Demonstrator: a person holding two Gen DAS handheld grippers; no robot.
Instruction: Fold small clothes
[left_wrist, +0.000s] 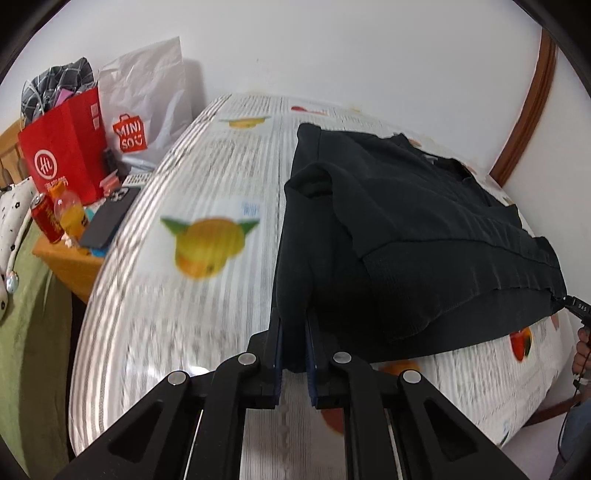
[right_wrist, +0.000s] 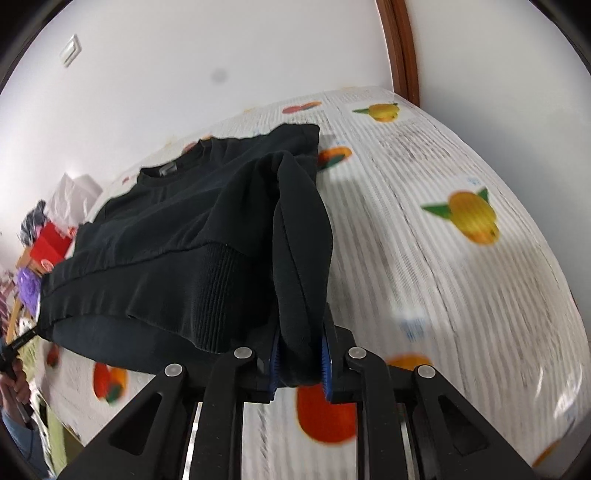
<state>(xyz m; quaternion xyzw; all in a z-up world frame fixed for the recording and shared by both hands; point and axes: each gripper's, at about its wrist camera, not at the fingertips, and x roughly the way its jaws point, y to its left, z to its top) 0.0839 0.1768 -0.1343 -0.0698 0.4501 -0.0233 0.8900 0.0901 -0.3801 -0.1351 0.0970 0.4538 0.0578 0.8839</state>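
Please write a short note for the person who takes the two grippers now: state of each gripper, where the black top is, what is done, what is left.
Left gripper: jaws shut on the near left corner of the black top.
Right gripper: jaws shut on the near right corner.
The near hem is lifted off the fruit-print sheet; the collar end lies on the bed.
Done: both corners gripped and raised.
Left: probably carry the hem to the collar, lay it flat, let go.

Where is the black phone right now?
Left wrist view, far left: the black phone lies on the wooden bedside table, beside the orange drink bottle.
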